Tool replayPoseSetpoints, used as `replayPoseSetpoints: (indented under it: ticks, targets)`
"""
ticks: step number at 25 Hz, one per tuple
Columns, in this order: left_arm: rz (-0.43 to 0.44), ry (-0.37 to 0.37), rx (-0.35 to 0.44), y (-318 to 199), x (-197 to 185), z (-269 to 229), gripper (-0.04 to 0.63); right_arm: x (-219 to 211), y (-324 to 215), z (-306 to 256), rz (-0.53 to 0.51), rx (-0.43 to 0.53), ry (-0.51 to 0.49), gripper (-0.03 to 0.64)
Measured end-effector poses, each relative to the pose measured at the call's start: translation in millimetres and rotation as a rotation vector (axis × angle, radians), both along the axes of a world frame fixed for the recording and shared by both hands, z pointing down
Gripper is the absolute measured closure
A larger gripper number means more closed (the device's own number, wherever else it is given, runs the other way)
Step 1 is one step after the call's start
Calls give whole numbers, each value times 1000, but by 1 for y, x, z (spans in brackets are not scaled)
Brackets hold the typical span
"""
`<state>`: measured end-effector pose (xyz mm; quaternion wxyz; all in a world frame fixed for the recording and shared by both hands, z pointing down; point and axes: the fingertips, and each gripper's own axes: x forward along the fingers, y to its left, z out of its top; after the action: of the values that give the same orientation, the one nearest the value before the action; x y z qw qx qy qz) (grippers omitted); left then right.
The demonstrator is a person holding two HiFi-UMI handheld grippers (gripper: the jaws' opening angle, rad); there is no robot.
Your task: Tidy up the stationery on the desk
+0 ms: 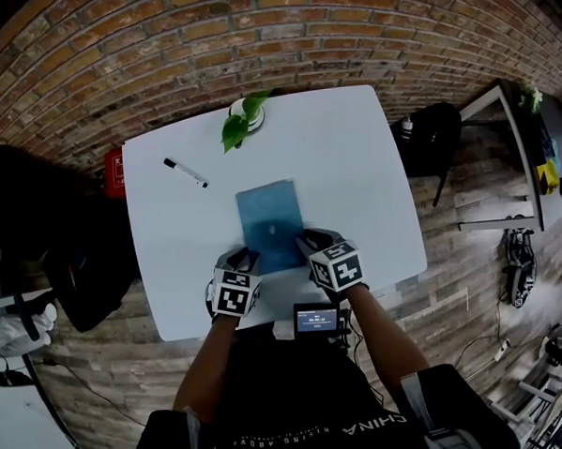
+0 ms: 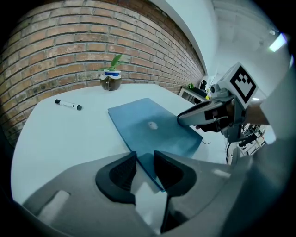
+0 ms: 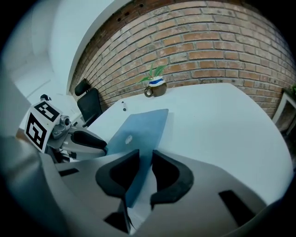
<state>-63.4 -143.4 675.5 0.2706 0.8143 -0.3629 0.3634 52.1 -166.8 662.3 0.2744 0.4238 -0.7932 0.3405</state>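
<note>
A blue notebook (image 1: pixel 270 224) lies in the middle of the white desk (image 1: pixel 353 168); its near edge is between both grippers. My left gripper (image 1: pixel 248 259) is at the near left corner, and in the left gripper view (image 2: pixel 144 160) the jaws stand close on that corner of the notebook (image 2: pixel 152 125). My right gripper (image 1: pixel 309 242) is at the near right corner; in the right gripper view (image 3: pixel 145 163) the notebook (image 3: pixel 138 132) runs tilted between the jaws. A black-and-white marker pen (image 1: pixel 185 172) lies alone at the far left, also seen as the pen (image 2: pixel 68 105).
A small potted plant (image 1: pixel 246 117) stands at the desk's far edge. A small screen device (image 1: pixel 316 318) sits at the near edge. Black chairs stand left (image 1: pixel 37 232) and right (image 1: pixel 431 136) of the desk. A brick wall runs behind it.
</note>
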Motion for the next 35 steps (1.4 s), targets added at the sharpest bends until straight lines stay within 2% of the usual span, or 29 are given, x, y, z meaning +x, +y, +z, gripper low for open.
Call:
replayPoseSetpoints:
  ticks: [12,22,29,35]
  targets:
    - [-7,-5,1,1,-2,1,469,-17,4,-46,-153,93,-2,548]
    - [-30,-4,22,3,-6,-4,469,-63,17,-90,-332,188,5,547]
    - [-56,30,34,4,-11,-3,489,-93,21,-105,-404,231,37,543]
    - [-72,83,12,5,-17,-5,491,-109,21,-113,-445,261,54,543]
